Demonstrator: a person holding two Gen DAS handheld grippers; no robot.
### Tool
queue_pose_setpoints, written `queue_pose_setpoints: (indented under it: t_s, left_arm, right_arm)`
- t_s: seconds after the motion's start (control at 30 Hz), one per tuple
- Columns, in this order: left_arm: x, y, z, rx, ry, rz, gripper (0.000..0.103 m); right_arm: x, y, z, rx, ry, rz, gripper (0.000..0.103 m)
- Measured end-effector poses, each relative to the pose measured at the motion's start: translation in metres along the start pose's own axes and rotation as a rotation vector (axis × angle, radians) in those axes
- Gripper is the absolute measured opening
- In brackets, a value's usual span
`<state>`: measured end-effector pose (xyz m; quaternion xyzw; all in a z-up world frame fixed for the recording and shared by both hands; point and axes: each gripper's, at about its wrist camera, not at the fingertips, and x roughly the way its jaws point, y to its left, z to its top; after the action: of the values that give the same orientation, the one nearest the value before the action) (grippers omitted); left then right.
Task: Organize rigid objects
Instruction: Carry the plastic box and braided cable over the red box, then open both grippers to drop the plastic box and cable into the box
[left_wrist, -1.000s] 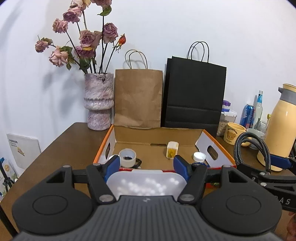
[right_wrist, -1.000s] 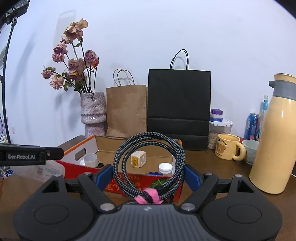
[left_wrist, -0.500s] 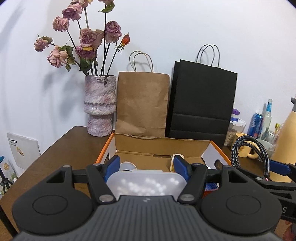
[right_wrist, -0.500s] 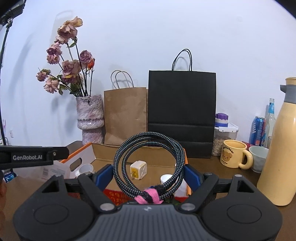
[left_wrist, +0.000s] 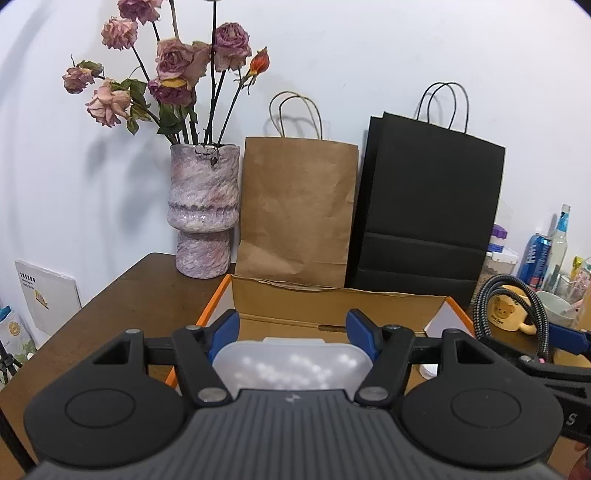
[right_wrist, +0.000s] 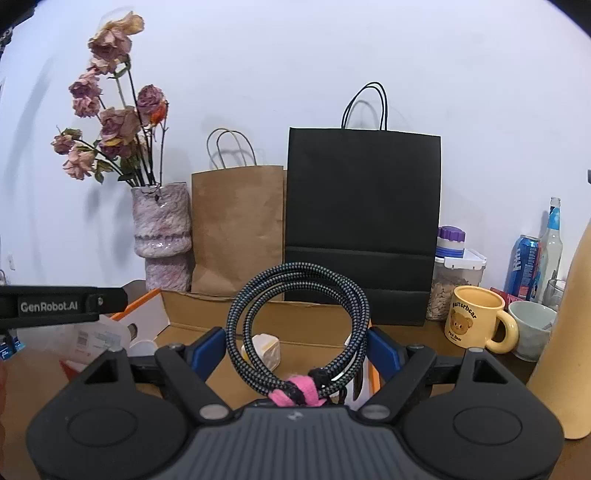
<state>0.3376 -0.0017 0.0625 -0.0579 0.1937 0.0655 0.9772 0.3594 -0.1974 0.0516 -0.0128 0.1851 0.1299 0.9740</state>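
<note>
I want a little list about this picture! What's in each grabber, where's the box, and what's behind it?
left gripper: holds a clear plastic tub
right gripper: holds a coiled cable with a pink tie
box: open cardboard, on the table, just ahead of both grippers
in box: small white charger
behind box: vase, brown bag, black bag
right of box: yellow mug

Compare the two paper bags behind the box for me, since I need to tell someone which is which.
The brown paper bag is shorter and visibly creased; the black paper bag stands taller, wider and smoother. The brown one stands next to the vase, the black one nearer the yellow mug. Both stand upright against the wall, with twin looped handles.
</note>
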Motion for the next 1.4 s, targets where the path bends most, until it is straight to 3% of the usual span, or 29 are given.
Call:
queue_pose_setpoints:
  t_s: [0.8, 1.27, 1.3, 1.4]
  left_arm:
    - [0.073, 0.018, 0.014, 0.015, 0.034, 0.081, 0.066]
    - [0.091, 0.009, -0.001, 0.089, 0.091, 0.079, 0.067]
    - [0.091, 0.009, -0.002, 0.093, 0.090, 0.085, 0.068]
    - [0.089, 0.008, -0.001, 0.094, 0.079, 0.094, 0.087]
  right_arm:
    - [0.084, -0.001, 0.010, -0.033, 0.065, 0.032, 0.082]
    - [0.101, 0.002, -0.004, -0.058, 0.121, 0.047, 0.083]
    - [0.102, 0.001, -0.004, -0.055, 0.122, 0.043, 0.083]
    - [0.101, -0.001, -0.003, -0.055, 0.117, 0.024, 0.085]
